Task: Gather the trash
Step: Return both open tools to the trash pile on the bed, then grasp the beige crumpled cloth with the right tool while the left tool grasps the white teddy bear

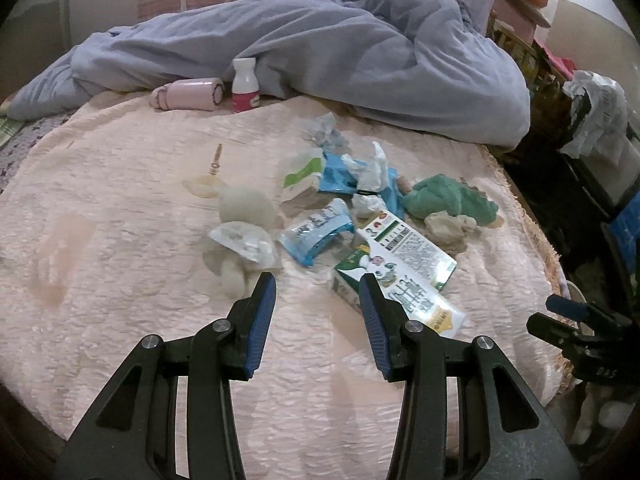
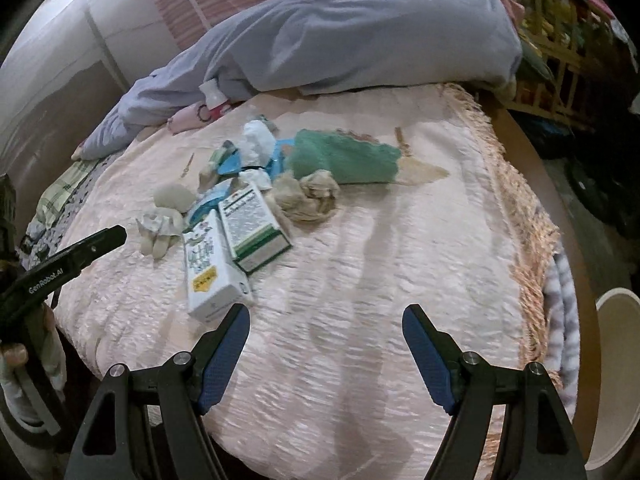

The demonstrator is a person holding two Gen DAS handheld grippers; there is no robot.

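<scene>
A pile of trash lies on a pink bedspread. It holds two green-and-white milk cartons, blue snack wrappers, crumpled tissues and a beige crumpled wad. My left gripper hovers just short of the pile, open, with bare bedspread between its fingers. The right gripper stands open wide over bare bedspread, its left finger close to the nearer carton. Neither holds anything. The right gripper also shows at the right edge of the left wrist view.
A green plush toy lies beside the trash. A small white bottle and a pink roll stand near a lilac quilt. A pale bin rim shows right of the bed. Cluttered shelves stand beyond.
</scene>
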